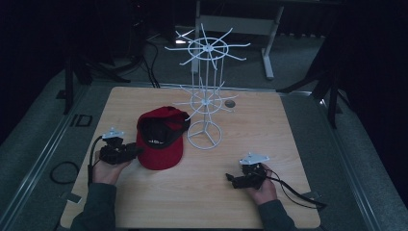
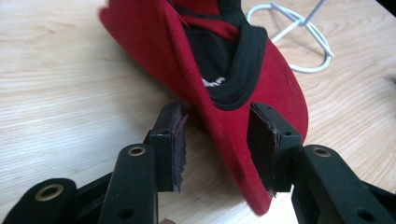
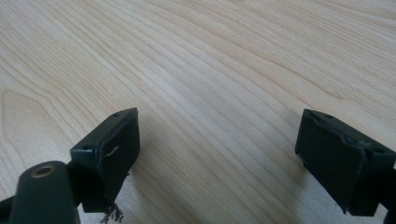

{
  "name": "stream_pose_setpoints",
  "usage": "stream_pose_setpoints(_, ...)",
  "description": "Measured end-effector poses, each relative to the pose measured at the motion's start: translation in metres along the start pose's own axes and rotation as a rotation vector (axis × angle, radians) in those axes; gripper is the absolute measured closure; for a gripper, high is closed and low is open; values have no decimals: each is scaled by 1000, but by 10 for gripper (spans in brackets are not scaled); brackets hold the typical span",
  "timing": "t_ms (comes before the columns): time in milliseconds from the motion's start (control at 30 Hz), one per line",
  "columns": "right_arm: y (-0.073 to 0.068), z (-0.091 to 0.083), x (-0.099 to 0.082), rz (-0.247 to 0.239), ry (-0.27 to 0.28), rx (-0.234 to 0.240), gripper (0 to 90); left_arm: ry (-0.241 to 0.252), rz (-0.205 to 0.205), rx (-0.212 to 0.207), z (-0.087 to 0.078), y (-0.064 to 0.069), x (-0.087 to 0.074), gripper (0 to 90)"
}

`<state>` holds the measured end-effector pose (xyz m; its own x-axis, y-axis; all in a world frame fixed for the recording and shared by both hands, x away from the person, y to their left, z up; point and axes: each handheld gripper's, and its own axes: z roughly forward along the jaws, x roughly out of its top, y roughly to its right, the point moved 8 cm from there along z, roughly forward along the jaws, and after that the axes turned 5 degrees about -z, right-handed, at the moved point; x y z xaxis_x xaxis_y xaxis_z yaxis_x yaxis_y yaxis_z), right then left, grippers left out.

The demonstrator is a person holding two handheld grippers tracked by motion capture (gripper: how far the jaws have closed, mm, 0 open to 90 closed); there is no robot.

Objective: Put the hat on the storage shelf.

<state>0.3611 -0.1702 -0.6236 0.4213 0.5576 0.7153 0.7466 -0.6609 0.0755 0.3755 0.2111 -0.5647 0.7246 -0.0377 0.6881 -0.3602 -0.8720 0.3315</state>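
A red cap (image 1: 161,139) with a black lining lies upside down on the wooden table (image 1: 202,207), left of centre. My left gripper (image 1: 137,150) sits at the cap's left edge. In the left gripper view it (image 2: 215,140) is open, and the red brim (image 2: 233,140) runs between its jaws with a gap on the left side. My right gripper (image 1: 231,179) rests low at the front right of the table, apart from the cap. It (image 3: 219,149) is open wide over bare wood (image 3: 210,70).
A tall white wire display stand (image 1: 206,86) with spoked hook rings rises just right of the cap, and its ring base (image 2: 299,37) lies close behind the cap. A small dark round disc (image 1: 230,103) lies behind the stand. A cable loop (image 1: 62,172) lies off the table's left edge.
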Motion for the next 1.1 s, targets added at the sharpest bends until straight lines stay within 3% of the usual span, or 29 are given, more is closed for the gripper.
stream_pose_setpoints(333,0,0,0,0,0,0,136,-98,2,-24,19,2,0,632)
stream_pose_setpoints(433,0,0,0,0,0,0,137,-131,-2,-53,24,3,-2,643)
stream_pose_setpoints(867,0,0,0,1,0,0,137,-199,-26,-143,37,11,-14,702)
stream_pose_setpoints(1000,0,0,0,1,0,0,136,-187,-31,-147,36,13,-13,739)
stream_pose_setpoints(1100,0,0,0,0,0,0,137,-176,-9,-135,34,16,-12,753)
